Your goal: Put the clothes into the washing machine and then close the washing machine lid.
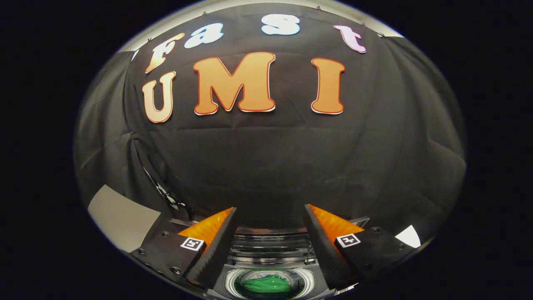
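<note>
Jaws [270,216] spread wide, released, nothing between them — each of my two fingers [213,246] is a wedge with a ribbed face and a toothed inner edge, and each carries a small square marker. Below and between them sits the washing machine [270,254], its top opening round and rimmed in shiny metal, with a clear ridged lid [270,243] standing open on the far side. Inside the drum lies the green cloth [266,285] — soft, crumpled, bunched in the middle. Dark creased booth fabric [291,158] hangs beyond.
</note>
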Demonstrator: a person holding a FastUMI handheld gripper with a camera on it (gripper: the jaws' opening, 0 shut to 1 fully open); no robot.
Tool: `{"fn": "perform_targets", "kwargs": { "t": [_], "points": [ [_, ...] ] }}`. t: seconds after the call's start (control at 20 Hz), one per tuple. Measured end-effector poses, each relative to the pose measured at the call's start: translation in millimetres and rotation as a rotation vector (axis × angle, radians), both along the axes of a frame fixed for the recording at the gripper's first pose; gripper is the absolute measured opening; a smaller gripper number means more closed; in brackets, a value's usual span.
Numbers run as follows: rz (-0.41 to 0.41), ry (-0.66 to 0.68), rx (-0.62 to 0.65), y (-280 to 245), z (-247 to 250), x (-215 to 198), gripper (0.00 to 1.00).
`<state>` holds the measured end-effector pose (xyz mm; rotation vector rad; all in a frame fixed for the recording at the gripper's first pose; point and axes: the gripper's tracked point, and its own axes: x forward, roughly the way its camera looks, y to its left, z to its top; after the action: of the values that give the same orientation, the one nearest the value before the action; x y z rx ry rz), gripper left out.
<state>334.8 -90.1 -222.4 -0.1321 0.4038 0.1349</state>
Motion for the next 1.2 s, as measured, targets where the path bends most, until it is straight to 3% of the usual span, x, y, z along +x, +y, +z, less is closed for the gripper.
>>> {"fn": "perform_targets", "kwargs": {
  "t": [0.55, 0.75, 1.2],
  "points": [
    [0.014, 0.070, -0.024, 13, -41, 14, 0.98],
    [-0.008, 0.052, 0.056, 13, -43, 13, 0.98],
    [-0.008, 0.042, 0.031, 0, -41, -30, 1.00]
  ]
}}
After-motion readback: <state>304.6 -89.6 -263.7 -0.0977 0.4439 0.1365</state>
